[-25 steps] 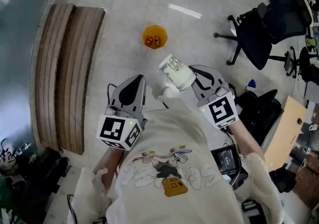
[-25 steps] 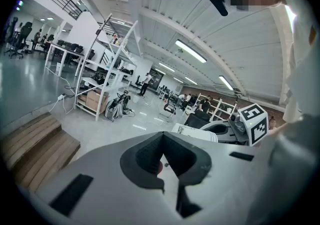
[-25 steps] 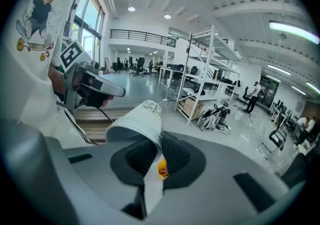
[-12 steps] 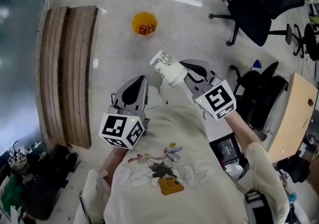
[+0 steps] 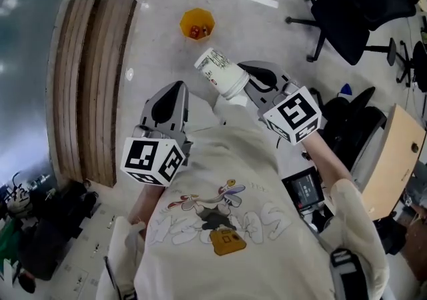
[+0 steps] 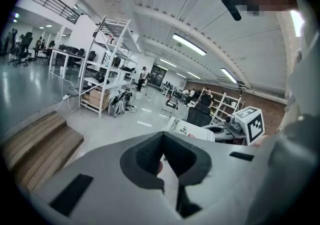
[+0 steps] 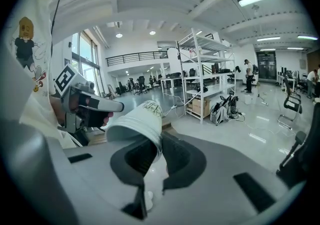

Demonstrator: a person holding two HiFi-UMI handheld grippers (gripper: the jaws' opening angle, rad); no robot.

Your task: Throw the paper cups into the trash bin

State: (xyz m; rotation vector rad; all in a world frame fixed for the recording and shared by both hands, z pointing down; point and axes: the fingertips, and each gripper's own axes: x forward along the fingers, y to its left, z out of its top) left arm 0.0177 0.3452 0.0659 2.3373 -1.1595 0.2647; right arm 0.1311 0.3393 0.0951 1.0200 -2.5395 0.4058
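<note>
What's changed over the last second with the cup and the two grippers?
The right gripper, with the cup, drifted up and left in the head view; the bin shifted too, so the cup looks no nearer to it. Nothing was taken or let go: the cup stays clamped, and the left gripper stays shut and empty.

A white paper cup [image 5: 220,73] sticks out sideways from the right gripper [image 5: 241,87], its base pointing far-left toward a small orange trash bin [image 5: 197,24] on the floor, well apart. The left gripper [image 5: 173,91], near-left of the cup, carries nothing. A wooden platform [image 5: 90,85] lies at the left.
</note>
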